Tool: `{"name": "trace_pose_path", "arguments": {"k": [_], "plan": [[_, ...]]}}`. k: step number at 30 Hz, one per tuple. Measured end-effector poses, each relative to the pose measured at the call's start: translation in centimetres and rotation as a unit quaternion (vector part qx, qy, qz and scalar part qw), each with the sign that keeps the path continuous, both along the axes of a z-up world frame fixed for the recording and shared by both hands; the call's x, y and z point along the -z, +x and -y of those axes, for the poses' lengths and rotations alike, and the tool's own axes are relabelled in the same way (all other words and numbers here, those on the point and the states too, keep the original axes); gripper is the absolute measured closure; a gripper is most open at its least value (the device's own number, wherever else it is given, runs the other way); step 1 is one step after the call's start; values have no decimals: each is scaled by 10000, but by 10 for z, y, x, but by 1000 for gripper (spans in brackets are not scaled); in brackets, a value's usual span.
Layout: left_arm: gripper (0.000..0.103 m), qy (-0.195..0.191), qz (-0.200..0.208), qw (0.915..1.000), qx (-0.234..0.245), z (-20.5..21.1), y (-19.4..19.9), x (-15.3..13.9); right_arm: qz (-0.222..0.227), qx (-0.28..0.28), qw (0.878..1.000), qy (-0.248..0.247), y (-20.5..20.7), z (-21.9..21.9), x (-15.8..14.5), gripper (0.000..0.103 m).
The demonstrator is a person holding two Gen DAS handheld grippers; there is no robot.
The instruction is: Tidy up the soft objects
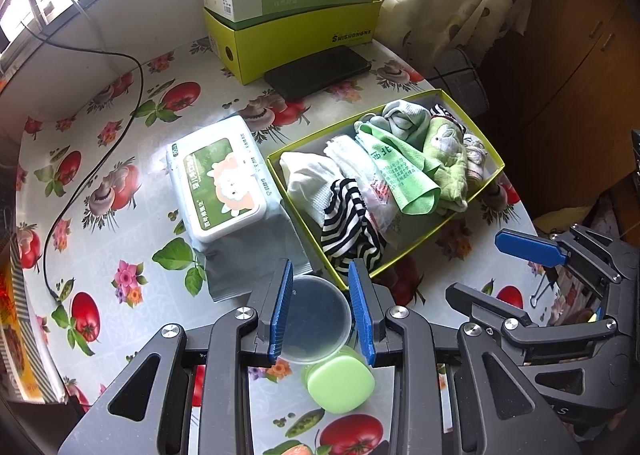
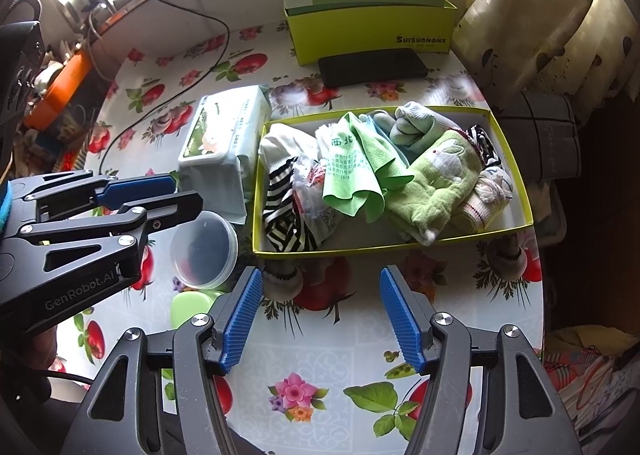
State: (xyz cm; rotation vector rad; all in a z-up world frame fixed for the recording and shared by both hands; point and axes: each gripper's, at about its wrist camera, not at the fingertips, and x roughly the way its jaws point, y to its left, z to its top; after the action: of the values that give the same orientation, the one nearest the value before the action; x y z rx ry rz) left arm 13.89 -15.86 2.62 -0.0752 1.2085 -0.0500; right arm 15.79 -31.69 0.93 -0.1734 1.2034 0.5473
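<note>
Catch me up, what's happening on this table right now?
A person holds two grippers above a flowered table. The soft things, a green towel, a green cloth, a striped sock and others, already lie piled in the shallow yellow-rimmed box. Both grippers are open and hold nothing: the left gripper hovers over a clear plastic container, the right gripper over bare tablecloth in front of the box. A wipes pack sits beside the box.
</note>
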Motion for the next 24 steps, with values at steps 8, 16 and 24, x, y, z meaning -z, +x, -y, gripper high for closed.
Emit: {"name": "trace_pose_path", "arguments": {"k": [8, 16, 24], "plan": [[73, 34, -23, 10000, 14, 1, 0, 0, -9, -11, 10000, 3, -1, 1, 1, 41], [73, 80, -36, 10000, 40, 4, 0, 2, -9, -5, 10000, 10, 0, 2, 2, 40], [73, 93, -55, 9999, 88, 6, 1, 3, -17, 7, 10000, 25, -1, 4, 3, 40]]}}
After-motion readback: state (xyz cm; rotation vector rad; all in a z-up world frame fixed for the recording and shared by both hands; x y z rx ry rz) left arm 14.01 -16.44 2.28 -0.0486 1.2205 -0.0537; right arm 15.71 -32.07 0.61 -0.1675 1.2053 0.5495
